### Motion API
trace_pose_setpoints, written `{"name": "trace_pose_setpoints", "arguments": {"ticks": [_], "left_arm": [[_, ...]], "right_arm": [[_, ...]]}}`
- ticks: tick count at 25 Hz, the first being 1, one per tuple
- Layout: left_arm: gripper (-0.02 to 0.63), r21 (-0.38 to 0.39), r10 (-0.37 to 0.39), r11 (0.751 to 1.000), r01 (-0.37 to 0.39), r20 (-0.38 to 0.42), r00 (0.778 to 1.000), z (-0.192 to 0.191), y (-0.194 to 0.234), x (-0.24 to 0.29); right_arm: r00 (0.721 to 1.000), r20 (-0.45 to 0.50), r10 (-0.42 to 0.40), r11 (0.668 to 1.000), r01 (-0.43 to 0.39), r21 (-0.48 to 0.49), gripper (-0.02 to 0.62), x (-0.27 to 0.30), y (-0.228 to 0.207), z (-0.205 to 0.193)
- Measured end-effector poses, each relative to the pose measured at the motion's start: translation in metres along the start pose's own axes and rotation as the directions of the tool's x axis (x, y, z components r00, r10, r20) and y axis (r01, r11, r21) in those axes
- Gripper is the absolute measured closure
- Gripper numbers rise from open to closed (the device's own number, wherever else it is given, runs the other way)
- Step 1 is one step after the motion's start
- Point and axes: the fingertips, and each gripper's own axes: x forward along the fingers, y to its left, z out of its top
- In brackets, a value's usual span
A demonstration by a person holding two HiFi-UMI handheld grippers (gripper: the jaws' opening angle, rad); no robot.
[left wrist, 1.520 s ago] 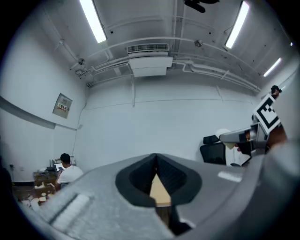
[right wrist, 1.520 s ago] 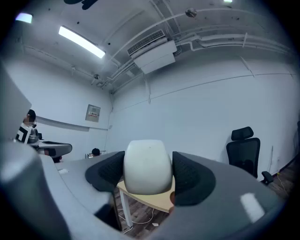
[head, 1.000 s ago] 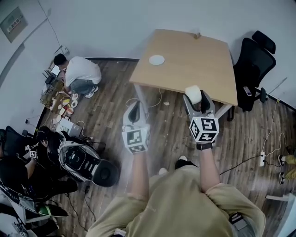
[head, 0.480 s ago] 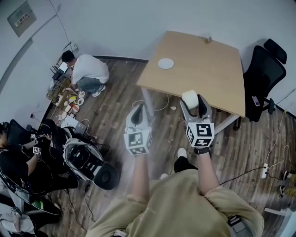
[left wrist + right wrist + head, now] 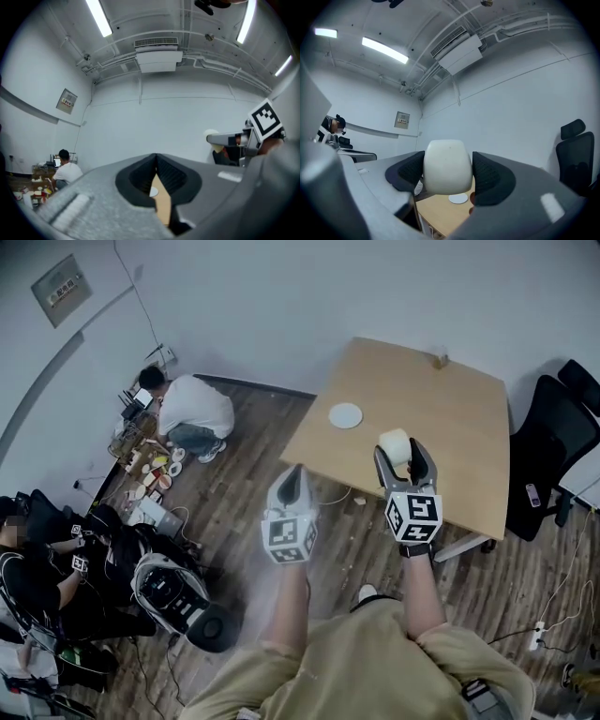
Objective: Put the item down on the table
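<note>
A rounded white cup [image 5: 395,444] is clamped between the pads of my right gripper [image 5: 403,457], held in the air above the near part of the wooden table [image 5: 450,418]. In the right gripper view the cup [image 5: 446,165] fills the gap between the dark pads, with the table [image 5: 438,213] and a small white saucer [image 5: 458,198] below. The saucer [image 5: 345,415] lies on the table's left part. My left gripper [image 5: 291,484] is shut and holds nothing, out over the floor left of the table. Its tips [image 5: 156,159] meet.
A small brown object [image 5: 439,360] sits at the table's far edge. A black office chair [image 5: 553,465] stands to the right. A person [image 5: 192,409] crouches by the wall among clutter. More people and gear [image 5: 169,587] fill the floor at left.
The table has drawn closer and lower in the head view. My right gripper with the cup has gone from the table's front edge to over its surface. The left gripper stays shut.
</note>
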Motion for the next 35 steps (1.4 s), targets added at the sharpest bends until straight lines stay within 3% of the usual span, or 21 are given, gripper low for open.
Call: {"name": "trace_pose_setpoints", "arguments": {"ticks": [8,13,21,30,35], "left_arm": [[0.603,0.007,0.025,1.0,-0.024,-0.122,0.992,-0.046,-0.018,0.068],[0.603,0.005,0.019,1.0,-0.018,-0.176,0.984,-0.06,-0.019,0.099],[0.603,-0.008,-0.055,0.999,0.054,-0.161,0.985,-0.068,0.001,0.173],[0.603,-0.025,-0.119,0.993,0.117,-0.078,0.99,-0.056,0.073,0.291],[0.603,-0.023,-0.162,0.987,0.161,-0.054,0.985,-0.065,0.112,0.331]], "right_arm": [[0.996,-0.09,-0.006,0.995,0.015,0.103,0.273,0.061,-0.078,-0.056],[0.99,-0.139,-0.003,0.99,0.023,0.142,0.273,0.085,-0.098,-0.079],[0.991,-0.128,-0.042,0.991,0.058,0.123,0.273,0.148,-0.113,-0.081],[0.987,-0.114,-0.113,0.993,0.116,0.018,0.273,0.259,-0.116,-0.062],[0.982,-0.124,-0.145,0.989,0.147,0.003,0.273,0.31,-0.097,-0.072]]}}
